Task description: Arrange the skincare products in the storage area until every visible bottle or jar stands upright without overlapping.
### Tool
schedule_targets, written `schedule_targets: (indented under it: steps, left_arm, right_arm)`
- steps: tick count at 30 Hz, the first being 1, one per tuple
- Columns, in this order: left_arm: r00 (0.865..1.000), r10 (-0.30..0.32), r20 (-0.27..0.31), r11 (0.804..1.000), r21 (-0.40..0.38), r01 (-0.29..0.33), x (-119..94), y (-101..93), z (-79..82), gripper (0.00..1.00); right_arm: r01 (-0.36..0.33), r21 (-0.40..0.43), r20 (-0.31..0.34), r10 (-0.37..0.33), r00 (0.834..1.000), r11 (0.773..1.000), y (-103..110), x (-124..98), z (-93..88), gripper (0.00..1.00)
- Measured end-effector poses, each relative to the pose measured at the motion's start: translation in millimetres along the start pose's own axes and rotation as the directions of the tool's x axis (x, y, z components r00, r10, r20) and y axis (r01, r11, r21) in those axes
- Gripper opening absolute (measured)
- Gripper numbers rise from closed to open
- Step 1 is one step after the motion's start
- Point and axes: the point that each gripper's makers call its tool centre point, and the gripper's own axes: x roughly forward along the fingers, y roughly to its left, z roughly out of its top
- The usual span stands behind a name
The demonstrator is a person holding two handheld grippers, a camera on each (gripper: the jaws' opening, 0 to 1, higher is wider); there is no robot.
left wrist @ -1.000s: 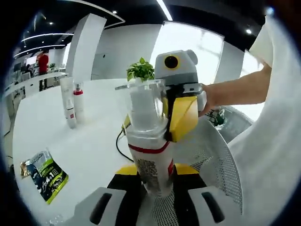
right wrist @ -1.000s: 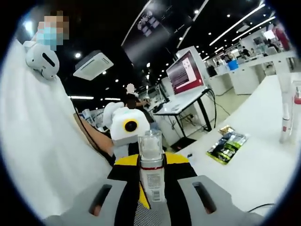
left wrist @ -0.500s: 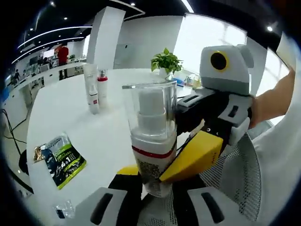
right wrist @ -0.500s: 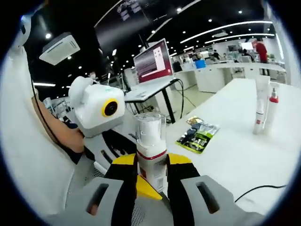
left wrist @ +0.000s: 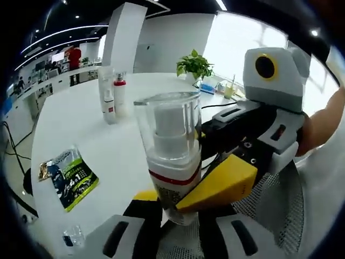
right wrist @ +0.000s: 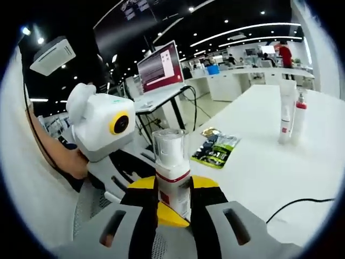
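Two claws, one clear-capped cylindrical bottle [left wrist: 171, 162]

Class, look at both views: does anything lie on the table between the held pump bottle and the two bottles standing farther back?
A green sachet lies off to one side; otherwise nothing visible blocks the pump bottle from the two bottles.

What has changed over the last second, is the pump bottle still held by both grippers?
Yes. The pump bottle stays clamped between both the left gripper and the right gripper, nothing let go. The hands swung round toward the white table. The two bottles and green packet lie where they were.
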Motion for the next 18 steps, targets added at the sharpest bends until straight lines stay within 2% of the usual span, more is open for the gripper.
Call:
schedule_targets:
  steps: [3, 7, 13, 18]
  left_arm:
    - [0.999, 0.018, -0.029, 0.999, 0.043, -0.016, 1.5, 0.1, -5.6, 0.25]
    - [0.998, 0.025, -0.051, 0.999, 0.049, -0.022, 4.0, 2.1, -9.3, 0.25]
    - [0.999, 0.019, -0.035, 0.998, 0.066, -0.017, 5.0, 0.5, -6.2, 0.26]
    - [0.998, 0.035, -0.055, 0.996, 0.086, -0.030, 7.1, 2.6, -10.5, 0.26]
  right_arm:
    - [0.015, -0.031, -0.018, -0.015, 1.000, 0.999, 2.9, 0.5, -7.1, 0.19]
    - [0.028, -0.039, -0.027, -0.029, 0.999, 0.999, 1.3, 2.9, -9.8, 0.19]
    - [0.029, -0.036, -0.011, -0.029, 1.000, 0.999, -2.3, -1.2, -8.0, 0.19]
    - [0.031, -0.050, -0.033, -0.033, 0.999, 0.998, -1.1, 3.1, -12.2, 0.19]
